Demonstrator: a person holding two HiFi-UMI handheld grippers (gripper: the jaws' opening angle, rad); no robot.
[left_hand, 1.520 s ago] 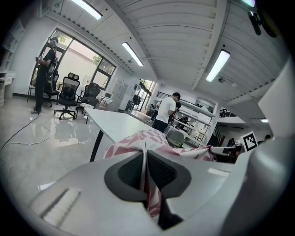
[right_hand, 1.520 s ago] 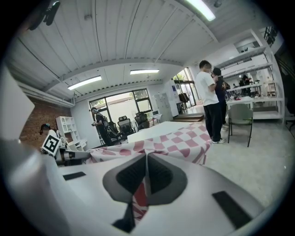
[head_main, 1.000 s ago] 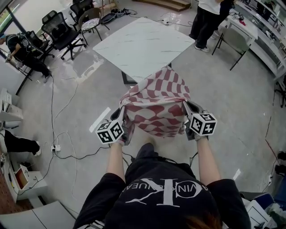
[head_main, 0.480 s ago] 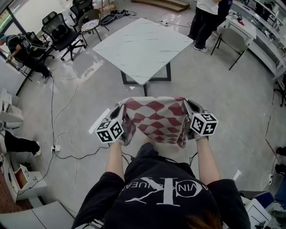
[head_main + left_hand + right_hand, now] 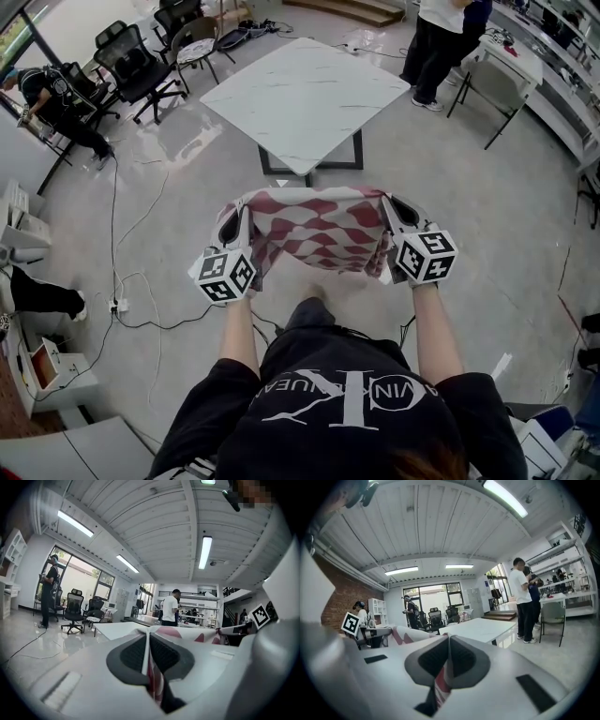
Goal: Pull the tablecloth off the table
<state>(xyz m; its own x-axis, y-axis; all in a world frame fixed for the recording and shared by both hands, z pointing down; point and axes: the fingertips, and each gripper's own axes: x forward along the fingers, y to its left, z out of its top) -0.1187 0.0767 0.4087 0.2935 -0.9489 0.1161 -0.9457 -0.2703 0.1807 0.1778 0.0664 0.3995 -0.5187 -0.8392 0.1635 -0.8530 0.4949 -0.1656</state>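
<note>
1 marble tbl (image 5: 305, 94), glossy flr (image 5: 487, 206)

**Item 1. Black shirt (image 5: 349, 398), near centre of the head view.** White print, upside down to this camera. A large interlocked "CK" monogram has a band of small capitals running across it. "VIN K" can be made out to the right of the monogram. The rest is creased and not surely legible.

**Item 2. Marker cube (image 5: 225, 276) on the left gripper (image 5: 244, 214), and marker cube (image 5: 424, 256) on the right gripper (image 5: 386, 202).** Black-and-white square code patterns on each face, with no letters or numerals.

**Item 3. Far benches and shelves.** Any print is too small to read.
</note>
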